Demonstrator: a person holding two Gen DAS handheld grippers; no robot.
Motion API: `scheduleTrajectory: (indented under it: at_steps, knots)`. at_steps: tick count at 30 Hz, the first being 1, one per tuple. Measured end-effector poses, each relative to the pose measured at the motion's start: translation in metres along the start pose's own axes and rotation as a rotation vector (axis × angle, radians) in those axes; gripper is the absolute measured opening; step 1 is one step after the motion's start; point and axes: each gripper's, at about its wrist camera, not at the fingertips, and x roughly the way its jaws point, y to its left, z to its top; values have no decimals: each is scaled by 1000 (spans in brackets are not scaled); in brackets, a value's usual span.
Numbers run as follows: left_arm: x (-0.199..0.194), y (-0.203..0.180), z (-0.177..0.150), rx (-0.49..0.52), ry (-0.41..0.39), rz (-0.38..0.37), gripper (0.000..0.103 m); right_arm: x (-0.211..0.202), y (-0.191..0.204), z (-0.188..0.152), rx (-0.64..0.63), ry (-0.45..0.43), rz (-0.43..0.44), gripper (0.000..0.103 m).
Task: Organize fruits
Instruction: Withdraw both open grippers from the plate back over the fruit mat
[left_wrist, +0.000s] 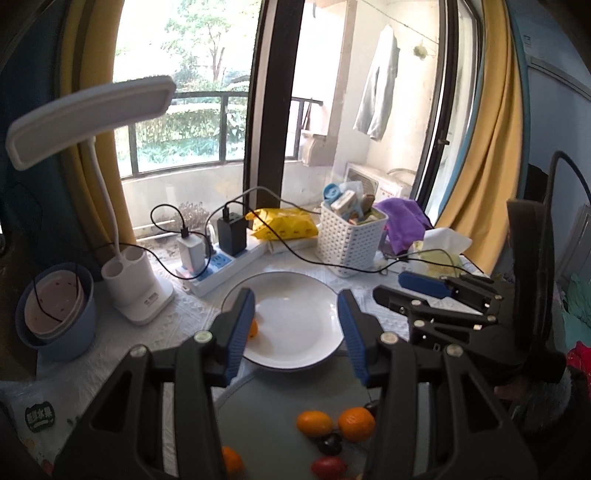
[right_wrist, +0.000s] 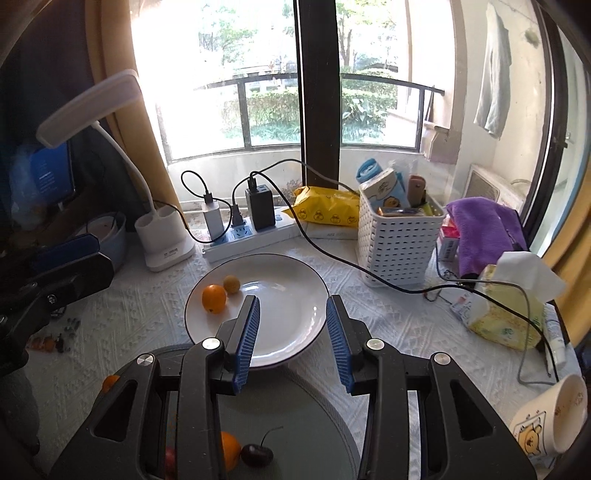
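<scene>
A white plate (right_wrist: 295, 332) sits mid-table and holds an orange kumquat (right_wrist: 214, 298) and a smaller yellow fruit (right_wrist: 232, 284). It also shows in the left wrist view (left_wrist: 306, 325), where one kumquat (left_wrist: 253, 329) peeks from behind my left finger. A grey-green round plate (left_wrist: 280, 410) lies nearer, with two kumquats (left_wrist: 314, 423) (left_wrist: 356, 424), a third kumquat (left_wrist: 232, 459), a dark cherry (left_wrist: 330, 444) and a red fruit (left_wrist: 328, 467). My left gripper (left_wrist: 295, 328) is open and empty above the plates. My right gripper (right_wrist: 291, 339) is open and empty too, over a kumquat (right_wrist: 229, 450) and cherry (right_wrist: 257, 455).
A white desk lamp (right_wrist: 166, 236), a power strip (right_wrist: 251, 236) with chargers and cables, a white basket (right_wrist: 399, 243), a yellow packet (right_wrist: 328, 210), a purple cloth (right_wrist: 484, 229), a tissue box (right_wrist: 506, 314) and a mug (right_wrist: 554, 421) ring the plates. A blue bowl (left_wrist: 55, 314) stands left.
</scene>
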Motion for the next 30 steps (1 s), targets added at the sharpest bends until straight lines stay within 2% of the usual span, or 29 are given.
scheduleTrajectory:
  at_steps: [30]
  knots:
    - [-81,-29,-27,36,-85,1,49,-85,17,-29,-39,-88,-6,40]
